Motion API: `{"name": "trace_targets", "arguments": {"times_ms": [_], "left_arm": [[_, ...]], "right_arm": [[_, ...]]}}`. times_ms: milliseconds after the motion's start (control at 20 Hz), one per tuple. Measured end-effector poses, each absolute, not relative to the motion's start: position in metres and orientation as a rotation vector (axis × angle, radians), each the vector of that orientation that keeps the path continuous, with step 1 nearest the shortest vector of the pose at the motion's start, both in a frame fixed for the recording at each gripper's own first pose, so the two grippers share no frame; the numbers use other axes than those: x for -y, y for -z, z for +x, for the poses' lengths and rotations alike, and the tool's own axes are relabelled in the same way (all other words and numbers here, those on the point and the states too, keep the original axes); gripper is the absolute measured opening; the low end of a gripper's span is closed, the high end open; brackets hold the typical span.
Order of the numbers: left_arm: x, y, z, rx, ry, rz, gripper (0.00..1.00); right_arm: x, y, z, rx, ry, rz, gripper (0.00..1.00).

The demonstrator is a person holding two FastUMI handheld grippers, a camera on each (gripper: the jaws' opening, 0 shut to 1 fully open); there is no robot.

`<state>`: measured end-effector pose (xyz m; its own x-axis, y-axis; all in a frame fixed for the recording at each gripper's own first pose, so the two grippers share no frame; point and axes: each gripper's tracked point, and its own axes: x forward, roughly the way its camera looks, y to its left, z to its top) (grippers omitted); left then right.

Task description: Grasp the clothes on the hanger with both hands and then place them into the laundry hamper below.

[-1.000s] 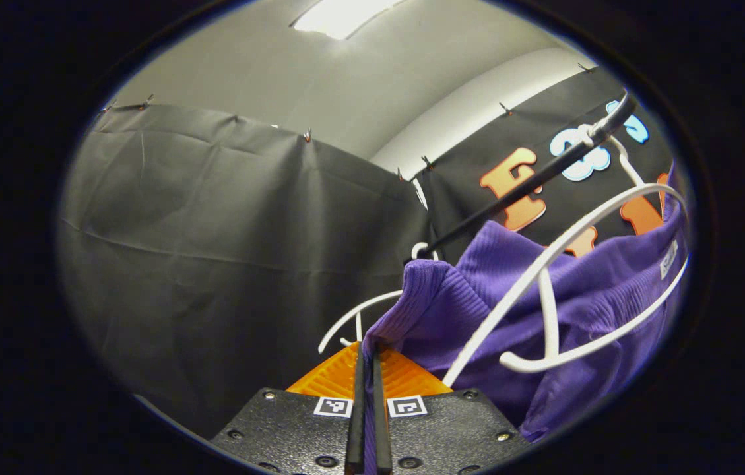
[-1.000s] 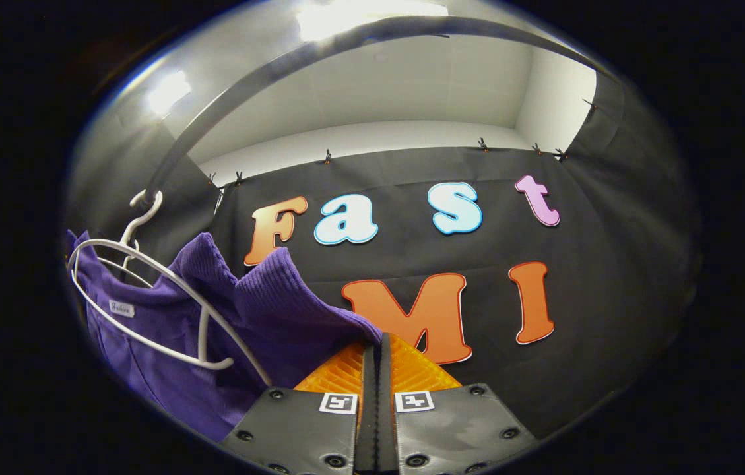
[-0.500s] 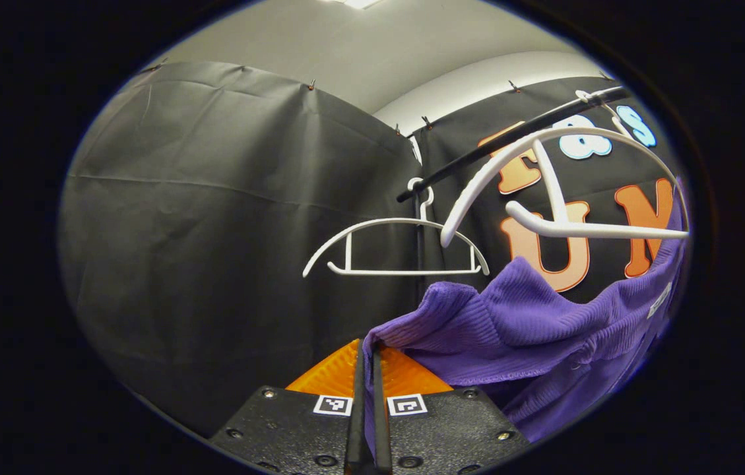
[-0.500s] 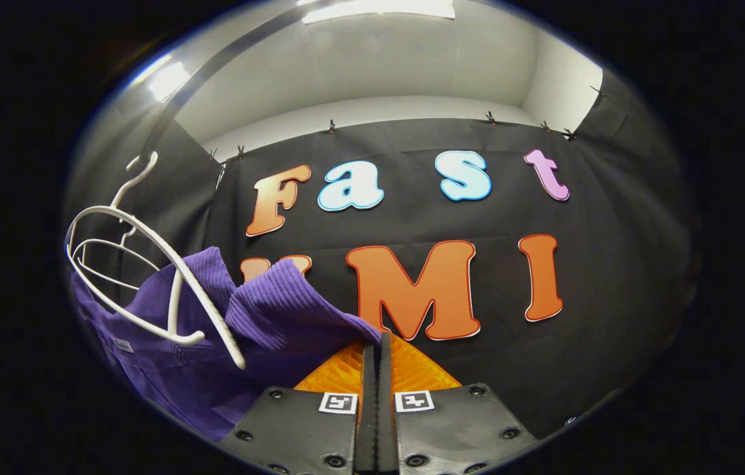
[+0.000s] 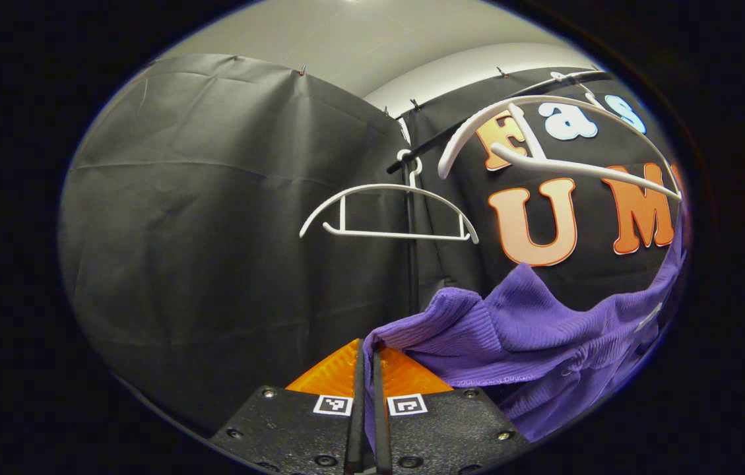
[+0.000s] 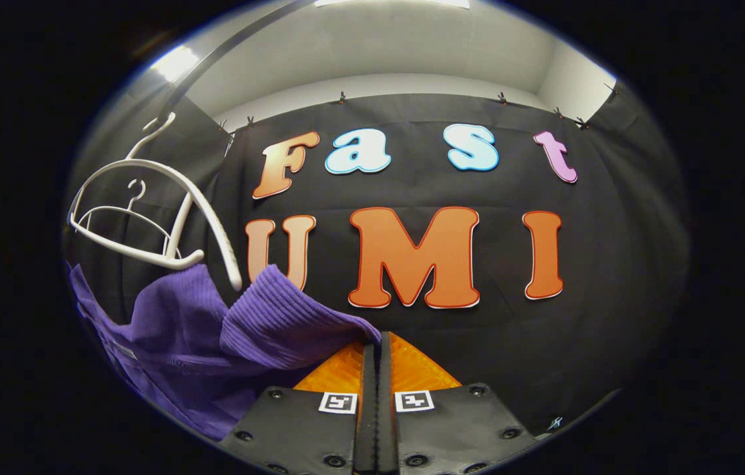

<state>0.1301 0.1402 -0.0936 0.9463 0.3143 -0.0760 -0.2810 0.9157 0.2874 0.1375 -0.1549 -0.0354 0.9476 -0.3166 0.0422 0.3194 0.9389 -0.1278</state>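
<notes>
A purple ribbed garment (image 5: 524, 336) hangs off the white hanger (image 5: 563, 135) and sags below it, held at both shoulders. My left gripper (image 5: 367, 353) is shut on one shoulder edge of the purple garment, at the bottom of the left gripper view. In the right gripper view, my right gripper (image 6: 376, 349) is shut on the other shoulder of the purple garment (image 6: 240, 330). The bare white hanger (image 6: 167, 204) hangs above the cloth from the dark rail (image 6: 227, 49).
A second bare white hanger (image 5: 388, 211) hangs farther along the dark rail (image 5: 471, 119), also seen as the small hanger (image 6: 123, 214) behind the first. Black cloth walls close in the booth on all sides.
Both grippers have moved down with the garment. It has slid off the hanger, which now hangs bare above the cloth. The views have tilted lower.
</notes>
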Motion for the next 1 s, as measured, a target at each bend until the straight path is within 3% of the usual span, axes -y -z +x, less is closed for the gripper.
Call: {"name": "trace_targets", "arguments": {"times_ms": [400, 1000], "left_arm": [[-0.118, 0.087, 0.103, -0.133, -0.245, 0.320, 0.06], [0.002, 0.114, 0.087, -0.223, 0.094, 0.178, 0.05]], "right_arm": [[0.149, 0.038, 0.102, -0.034, 0.317, -0.197, 0.07], [0.044, 0.058, 0.085, -0.109, 0.064, -0.150, 0.07]]}}
